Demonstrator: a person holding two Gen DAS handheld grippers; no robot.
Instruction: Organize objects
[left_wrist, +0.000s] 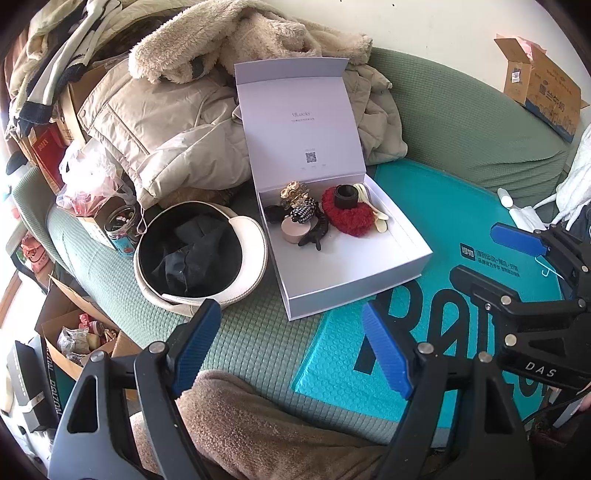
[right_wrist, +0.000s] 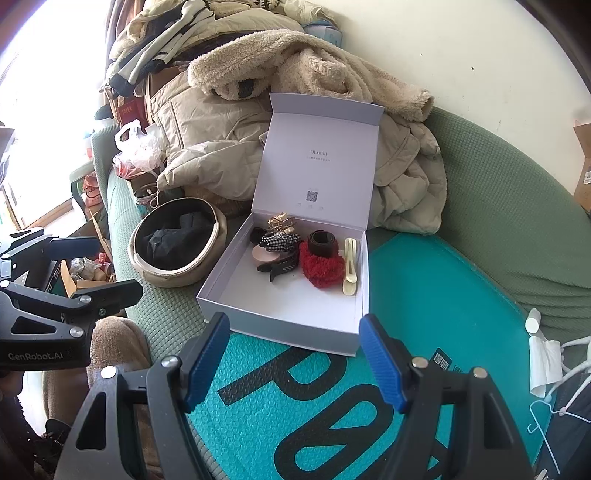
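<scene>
Both our left gripper (left_wrist: 291, 347) and right gripper (right_wrist: 295, 356) gape wide, empty; clips overlap in the white box's (right_wrist: 284, 317) far end, half hidden.

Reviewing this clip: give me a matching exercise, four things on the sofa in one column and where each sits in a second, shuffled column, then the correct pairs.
Things:
1. red fuzzy scrunchie
2. cream hair clips
3. black cloth
4. white box

Places:
A. inside the round cream hat, left of the box
B. in the box along its right wall
C. its front edge lies over the teal mat, lid up against the beige coat
D. in the box, between the black claw clip and the cream clips

Pairs: 1-D, 2-B, 3-A, 4-C
</scene>
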